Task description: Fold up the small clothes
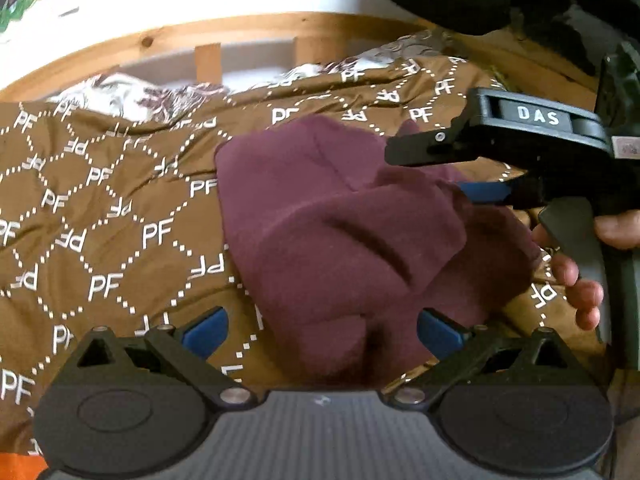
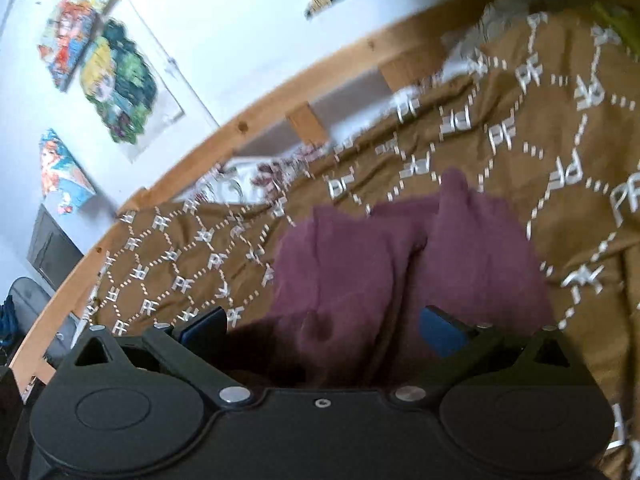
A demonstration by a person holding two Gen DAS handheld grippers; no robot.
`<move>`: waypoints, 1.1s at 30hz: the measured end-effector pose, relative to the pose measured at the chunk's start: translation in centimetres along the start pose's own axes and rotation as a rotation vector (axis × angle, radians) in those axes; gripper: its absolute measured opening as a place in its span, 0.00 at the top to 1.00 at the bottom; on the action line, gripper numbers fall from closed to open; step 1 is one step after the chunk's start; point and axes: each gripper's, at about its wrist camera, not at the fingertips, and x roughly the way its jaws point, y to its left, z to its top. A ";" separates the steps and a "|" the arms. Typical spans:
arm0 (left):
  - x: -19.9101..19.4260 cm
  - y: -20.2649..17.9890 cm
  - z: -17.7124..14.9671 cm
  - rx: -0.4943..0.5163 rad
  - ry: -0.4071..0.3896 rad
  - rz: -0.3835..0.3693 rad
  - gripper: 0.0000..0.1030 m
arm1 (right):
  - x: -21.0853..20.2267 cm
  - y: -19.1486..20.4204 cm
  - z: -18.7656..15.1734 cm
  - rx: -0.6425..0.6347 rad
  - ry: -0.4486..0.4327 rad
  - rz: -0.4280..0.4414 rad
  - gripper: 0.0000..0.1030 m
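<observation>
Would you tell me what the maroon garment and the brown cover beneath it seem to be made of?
Maroon garment: probably fleece or brushed knit, with a matte, fuzzy nap and soft, thick folds. Brown cover: apparently a thin woven fabric, smooth with a slight sheen, finely creased, printed with white PF letters.

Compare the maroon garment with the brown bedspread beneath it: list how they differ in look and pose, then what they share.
1. The maroon garment is plain; the brown bedspread carries white "PF" letters in dotted diamonds.
2. The garment is small and bunched in thick folds; the bedspread spreads wide, only lightly wrinkled.
3. The garment lies on top; the bedspread lies underneath.
Shared: both are soft cloth on the bed.
</observation>
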 end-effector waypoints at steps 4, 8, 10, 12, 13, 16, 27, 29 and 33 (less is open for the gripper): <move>0.2 0.2 -0.2 -0.030 0.023 0.002 0.15 | 1.7 -0.8 0.3 0.053 0.028 -0.003 0.01; 0.3 0.2 -0.3 -0.021 0.015 0.022 0.33 | 3.1 -2.0 0.4 0.128 0.031 0.004 0.02; 0.1 0.0 -0.3 -0.016 0.006 0.012 0.42 | 3.6 -2.5 0.4 0.149 0.036 -0.005 0.08; 0.0 -0.2 -0.3 -0.011 -0.001 0.004 0.47 | 4.0 -2.3 0.3 0.125 0.028 -0.027 0.16; 0.0 -0.2 -0.3 -0.009 -0.004 0.007 0.49 | 4.1 -2.2 0.3 0.106 0.025 -0.036 0.20; -0.2 -0.4 -0.3 -0.005 -0.013 0.002 0.52 | 4.1 -1.3 0.1 0.040 0.013 -0.048 0.50; -0.8 -1.6 -0.2 0.035 -0.071 -0.114 0.52 | 0.2 1.5 0.6 -0.168 -0.136 -0.097 0.87; -0.9 -2.2 -0.2 0.064 -0.082 -0.140 0.52 | -1.3 1.7 0.5 -0.198 -0.158 -0.131 0.87; -1.1 -3.3 -0.5 0.117 -0.092 -0.185 0.47 | -3.4 1.1 0.1 -0.226 -0.148 -0.228 0.87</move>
